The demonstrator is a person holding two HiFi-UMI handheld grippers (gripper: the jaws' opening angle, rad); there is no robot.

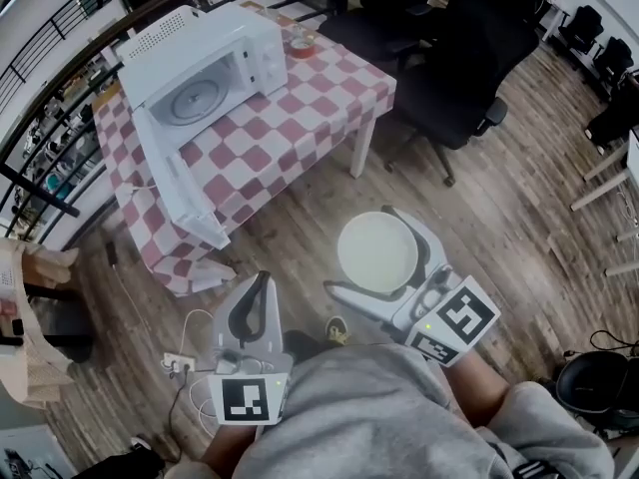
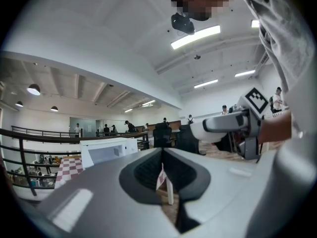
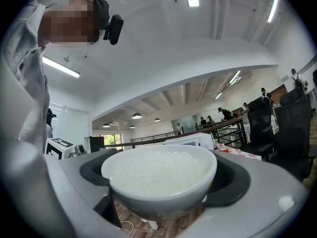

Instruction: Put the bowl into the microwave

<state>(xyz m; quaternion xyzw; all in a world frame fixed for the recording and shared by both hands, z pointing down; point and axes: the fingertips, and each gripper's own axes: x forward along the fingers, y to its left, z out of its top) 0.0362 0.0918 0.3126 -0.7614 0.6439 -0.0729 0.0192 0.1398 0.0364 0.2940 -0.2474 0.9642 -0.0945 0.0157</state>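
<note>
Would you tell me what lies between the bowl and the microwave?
Head view: bare wooden floor, then checkered tablecloth, between bowl and open microwave.

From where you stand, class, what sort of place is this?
Probably an open-plan office or lab on an upper level: black office chairs, a railing, and a microwave on a checked table.

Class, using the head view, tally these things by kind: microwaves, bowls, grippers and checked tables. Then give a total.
microwave: 1
bowl: 1
grippers: 2, the left gripper and the right gripper
checked table: 1
Total: 5
</note>
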